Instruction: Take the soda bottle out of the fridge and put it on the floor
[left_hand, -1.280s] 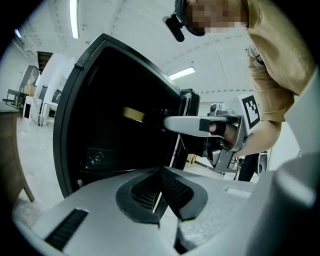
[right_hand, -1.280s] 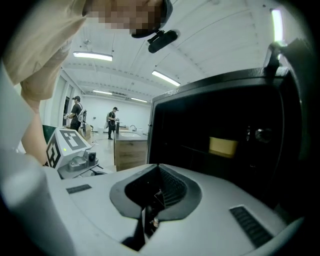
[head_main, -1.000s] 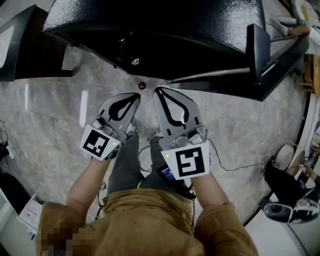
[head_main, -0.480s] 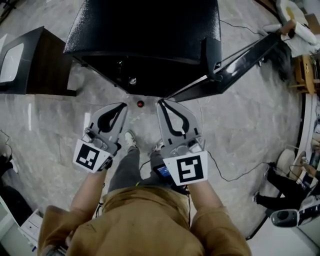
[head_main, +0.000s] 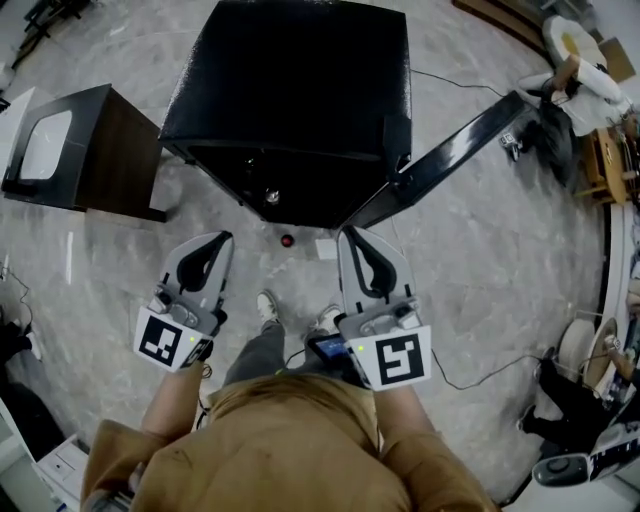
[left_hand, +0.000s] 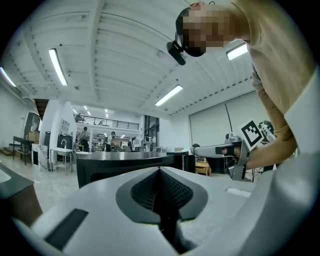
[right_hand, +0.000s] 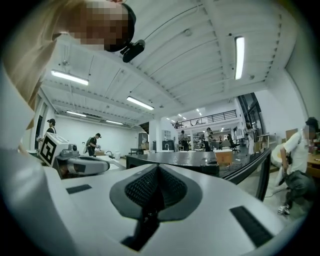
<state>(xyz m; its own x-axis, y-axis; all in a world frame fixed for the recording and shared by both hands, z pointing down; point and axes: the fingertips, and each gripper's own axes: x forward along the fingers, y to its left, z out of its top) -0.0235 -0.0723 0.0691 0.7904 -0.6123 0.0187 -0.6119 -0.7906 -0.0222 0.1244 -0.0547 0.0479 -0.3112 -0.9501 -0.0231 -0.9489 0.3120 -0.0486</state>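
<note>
The small dark soda bottle (head_main: 288, 240), red-capped, stands on the grey marbled floor (head_main: 480, 250) just in front of the boxy black fridge (head_main: 300, 90) at 12 o'clock, whose door (head_main: 450, 150) hangs open toward 2 o'clock. The left claw (head_main: 221, 238), at the bottle's 9 o'clock, and the right claw (head_main: 351, 234), at its 3 o'clock, each have jaws pressed together on nothing, clear of the bottle. A white square scrap (head_main: 326, 248) lies near the bottle's 3 o'clock
</note>
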